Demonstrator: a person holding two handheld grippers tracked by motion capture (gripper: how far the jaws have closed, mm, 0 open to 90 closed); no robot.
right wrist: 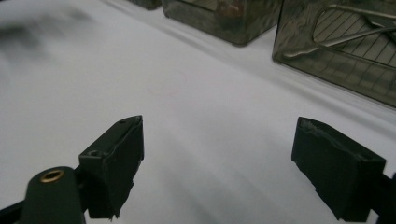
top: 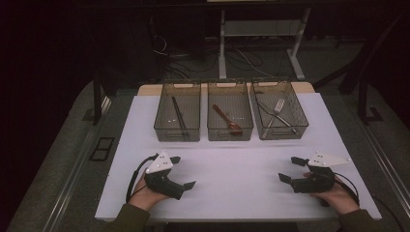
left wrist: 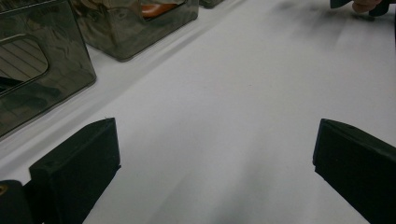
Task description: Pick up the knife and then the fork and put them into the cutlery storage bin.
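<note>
My left gripper (top: 183,171) rests on the white table (top: 232,174) at the near left, jaws wide apart with nothing between them; in its own view (left wrist: 215,154) only bare tabletop lies between the black fingers (left wrist: 77,165). At the near right my right gripper (top: 292,169) sits low over the table, open and empty, its jaws pointing toward the middle; its own view (right wrist: 217,158) also has bare white surface between the fingers (right wrist: 114,158). A hand holds each gripper.
Three smoky clear bins stand in a row at the back: the left bin (top: 177,131) holds dark chopsticks (top: 179,117), the middle bin (top: 230,131) a brown spoon (top: 227,119), the right bin (top: 280,131) a metal fork (top: 274,113). Dark floor surrounds the table.
</note>
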